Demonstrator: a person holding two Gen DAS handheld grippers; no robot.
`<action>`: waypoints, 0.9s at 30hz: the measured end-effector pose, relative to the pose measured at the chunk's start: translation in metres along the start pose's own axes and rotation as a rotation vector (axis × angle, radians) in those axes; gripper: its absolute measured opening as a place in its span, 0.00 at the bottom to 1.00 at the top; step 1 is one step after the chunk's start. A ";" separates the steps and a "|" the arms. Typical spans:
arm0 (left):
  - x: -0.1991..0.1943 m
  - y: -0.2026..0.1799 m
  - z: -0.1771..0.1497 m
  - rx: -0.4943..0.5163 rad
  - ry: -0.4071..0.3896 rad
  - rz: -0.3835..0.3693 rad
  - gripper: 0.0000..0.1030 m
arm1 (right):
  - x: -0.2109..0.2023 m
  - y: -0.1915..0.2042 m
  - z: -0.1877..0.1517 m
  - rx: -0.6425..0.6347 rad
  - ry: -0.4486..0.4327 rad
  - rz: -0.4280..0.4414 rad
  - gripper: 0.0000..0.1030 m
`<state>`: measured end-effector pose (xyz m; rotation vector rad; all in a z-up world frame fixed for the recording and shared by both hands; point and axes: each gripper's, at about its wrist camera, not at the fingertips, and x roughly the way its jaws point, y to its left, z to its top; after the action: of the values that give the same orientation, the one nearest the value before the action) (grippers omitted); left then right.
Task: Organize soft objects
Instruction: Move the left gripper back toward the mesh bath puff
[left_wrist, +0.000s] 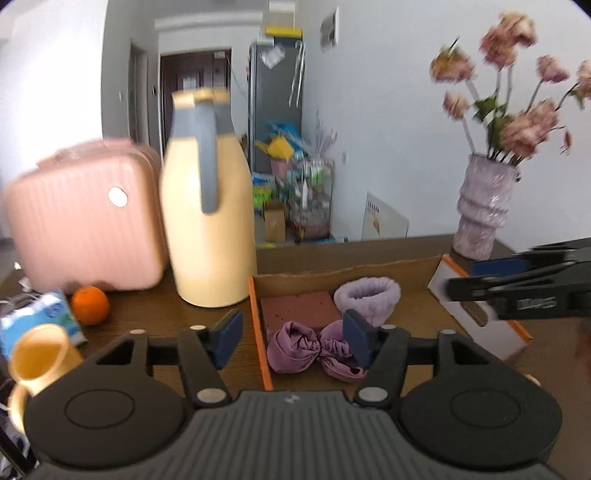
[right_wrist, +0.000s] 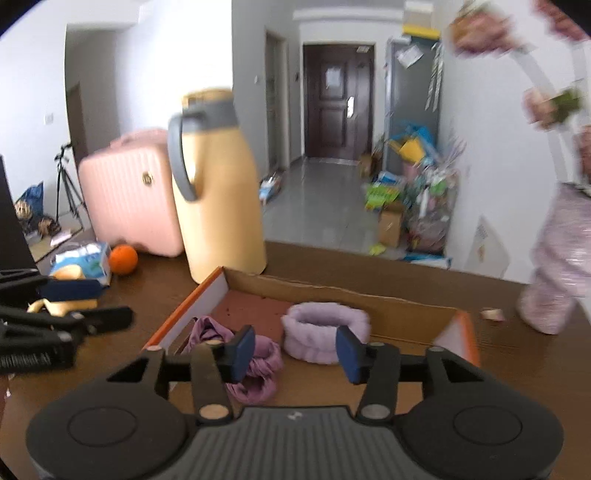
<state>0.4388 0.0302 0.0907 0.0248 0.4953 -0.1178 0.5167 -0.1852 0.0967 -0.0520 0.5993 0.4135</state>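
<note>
Brown wooden tabletop (left_wrist: 147, 317); going left to right in the left wrist view: blue-and-white carton (left_wrist: 44, 317) and yellow ceramic mug (left_wrist: 40, 358) at the near left edge, small round orange fruit (left_wrist: 90, 305) just beside the carton, ribbed pink hard-shell case (left_wrist: 81, 221) standing upright behind them, tall cream-yellow thermos jug with grey handle (left_wrist: 208, 206) upright just right of the case; next, shallow open cardboard box with orange-edged white walls (left_wrist: 258, 332); inside it a flat reddish-brown pad (left_wrist: 299, 310) on the floor, a purple satin bow headband (left_wrist: 314, 350) lying in the near-left part, a fluffy lilac terry wristband ring (left_wrist: 369, 293) lying toward the back, the two apart; far right, textured lilac ceramic vase (left_wrist: 480, 218) with pink artificial flowers (left_wrist: 517, 74), upright on the table behind the box's right end.

Left gripper (left_wrist: 295, 338): blue pads apart, nothing pinched; the right pad overlaps the bow headband in the picture, contact unclear; left pad over bare table outside the box wall.

Right gripper (right_wrist: 295, 350): pads apart, empty, above the box; bow headband (right_wrist: 255, 365) shows behind the left pad, terry ring (right_wrist: 325, 328) between and beyond the pads; both views blurred.
</note>
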 end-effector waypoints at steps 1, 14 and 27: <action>-0.016 -0.001 -0.005 -0.004 -0.019 0.001 0.64 | -0.020 -0.004 -0.006 0.002 -0.018 -0.012 0.50; -0.198 -0.035 -0.120 -0.028 -0.233 0.051 0.79 | -0.225 0.022 -0.140 0.025 -0.259 -0.070 0.64; -0.295 -0.075 -0.263 -0.046 -0.233 0.044 0.84 | -0.307 0.107 -0.329 0.063 -0.361 -0.068 0.79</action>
<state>0.0485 0.0011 -0.0001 -0.0232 0.2646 -0.0645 0.0691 -0.2529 0.0035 0.0620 0.2537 0.3271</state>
